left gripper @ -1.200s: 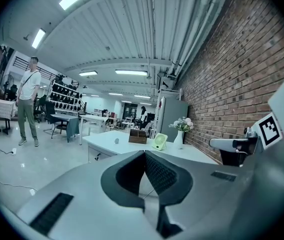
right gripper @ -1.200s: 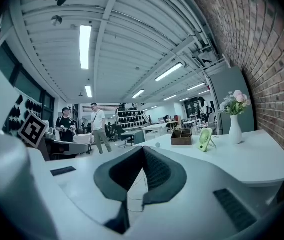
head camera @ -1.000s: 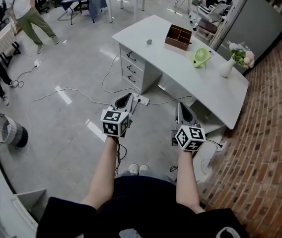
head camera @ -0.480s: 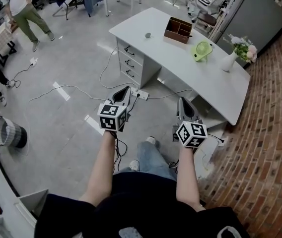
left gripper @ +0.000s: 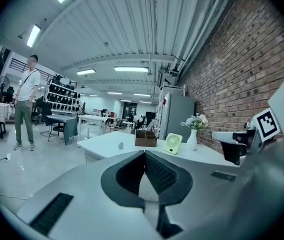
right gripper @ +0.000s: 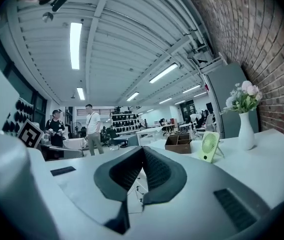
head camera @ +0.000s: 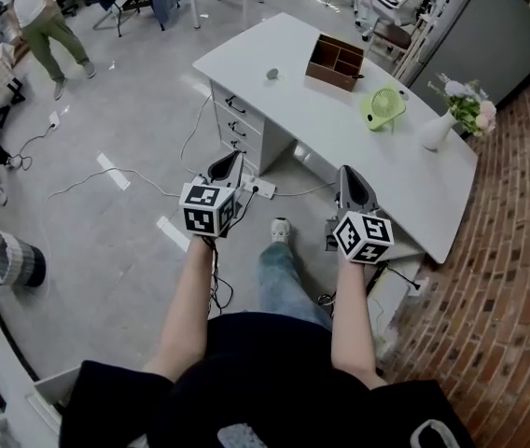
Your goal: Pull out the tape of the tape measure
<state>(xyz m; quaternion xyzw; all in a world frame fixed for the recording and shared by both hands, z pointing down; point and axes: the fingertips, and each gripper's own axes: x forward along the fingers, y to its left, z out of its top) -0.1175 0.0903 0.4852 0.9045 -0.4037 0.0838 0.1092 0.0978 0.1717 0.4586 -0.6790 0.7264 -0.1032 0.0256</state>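
1. While both grippers hang in the air in front of the person, short of the long white desk point(head camera: 405, 180), neither touches anything on it.
2. The left gripper point(head camera: 232, 157) has its dark ribbed jaws pressed together at the tips, and the left gripper view shows nothing between them.
3. The right gripper point(head camera: 346, 170) is the same: its jaws meet at the tips, and the right gripper view shows them empty.
4. The small rounded grey tape measure point(head camera: 272, 74) lies on the desk top near its left end, well apart from both grippers, with no tape drawn out that can be seen.
5. To its right, not touching it, stands a brown wooden open-topped box point(head camera: 334, 62) with compartments.
6. Further right along the desk come a small light-green fan point(head camera: 385, 108) and then a white vase of pink and white flowers point(head camera: 436, 131), close to the red brick wall point(head camera: 517, 250).
7. Under the desk's left end is a stack of white drawers point(head camera: 232, 124), and a white power strip point(head camera: 260, 188) with cables lies on the grey floor just in front of it.
8. Between the two grippers, the person's jeans leg and pale shoe point(head camera: 281, 229) reach out over the floor.
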